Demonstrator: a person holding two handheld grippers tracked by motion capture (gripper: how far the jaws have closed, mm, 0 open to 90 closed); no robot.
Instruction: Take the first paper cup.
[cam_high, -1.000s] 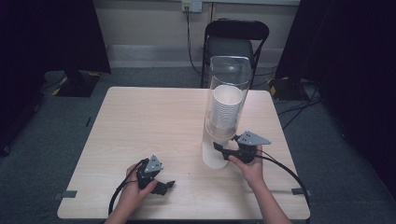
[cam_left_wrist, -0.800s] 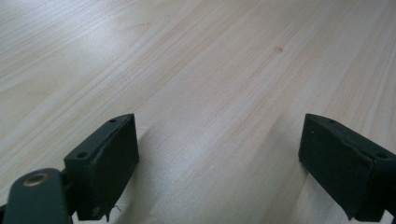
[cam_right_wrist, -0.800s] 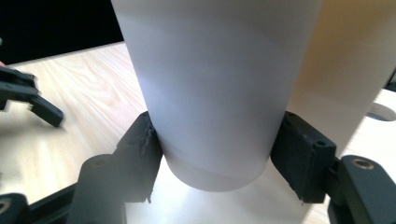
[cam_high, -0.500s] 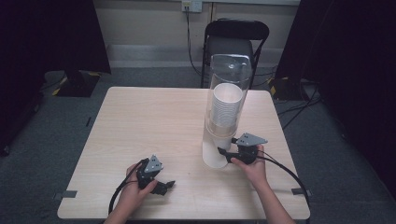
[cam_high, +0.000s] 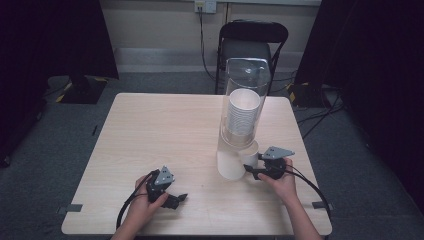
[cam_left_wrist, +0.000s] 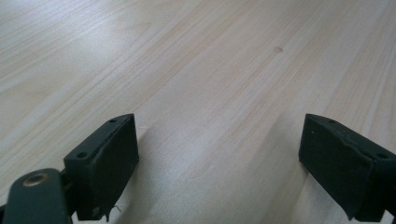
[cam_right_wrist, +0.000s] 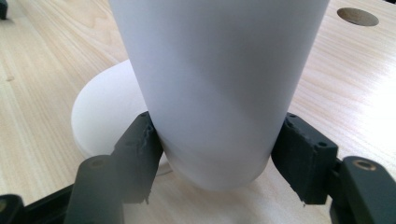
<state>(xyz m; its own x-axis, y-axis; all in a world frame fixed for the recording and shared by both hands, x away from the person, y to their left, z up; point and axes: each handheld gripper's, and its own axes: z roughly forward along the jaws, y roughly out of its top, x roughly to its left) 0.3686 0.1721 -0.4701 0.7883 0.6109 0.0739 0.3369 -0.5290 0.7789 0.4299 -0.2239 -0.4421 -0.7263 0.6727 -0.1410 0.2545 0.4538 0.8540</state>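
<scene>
On the surface (cam_high: 165, 130) I see a tall clear tube (cam_high: 244, 100) that stands upright near the right side. Inside it there is a stack of white paper cups (cam_high: 243, 117), one inside another, and the open mouth of the top cup looks up. Under the tube is a white base (cam_high: 231, 165), and just beside it sits the cup (cam_high: 250, 159) that I am working on.

My right gripper (cam_high: 252, 169) is at the foot of the tube. In the right gripper view the white cup (cam_right_wrist: 219, 88) stands between the two black jaws. The left pad (cam_right_wrist: 140, 149) touches the wall of the cup, and the right pad (cam_right_wrist: 303, 154) is at its other side, so I read it as a grip on the cup, with the jaws about half apart. They have just been opening a little, and the cup is between them. The round white base (cam_right_wrist: 100, 119) is behind the cup, touching the surface.

My left gripper (cam_high: 177, 199) rests low at the near left part of the surface, well apart from the tube. In the left gripper view its jaws are wide apart and hold nothing; between them I see only pale wood (cam_left_wrist: 201, 84).

The surface is light wood with a fine grain, and it has a round hole (cam_right_wrist: 357, 16) near the cup. Behind it stands a black chair (cam_high: 252, 47) against a pale wall. The floor (cam_high: 75, 125) is grey carpet, and dark curtains (cam_high: 370, 55) hang at both sides
</scene>
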